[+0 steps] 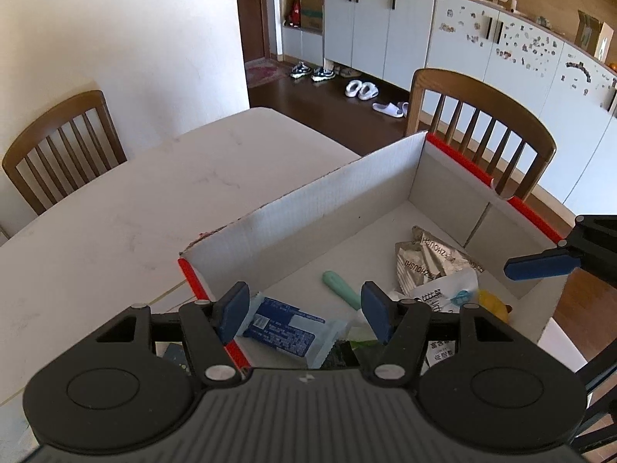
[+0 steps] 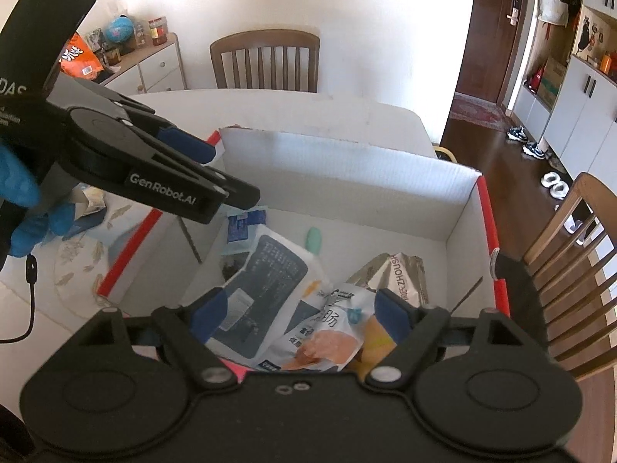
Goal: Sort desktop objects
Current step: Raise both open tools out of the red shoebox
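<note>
Both grippers, left gripper (image 1: 304, 310) and right gripper (image 2: 302, 314), hang spread and empty over the box (image 2: 339, 162); sorted packets (image 2: 270, 274) lie just below them (nothing gripped), the counter (image 1: 115, 208) beyond.

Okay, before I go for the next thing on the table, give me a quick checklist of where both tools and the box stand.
1. Left tool open, nothing between its pads: ok.
2. Right tool open, nothing gripped: ok.
3. Both tools above the box, clear of its walls: ok.
4. Blue packet, green stick and silver bag lying inside the box: ok.
5. Box has free floor space: ok.
6. Next item to fetch: cannot tell.
</note>
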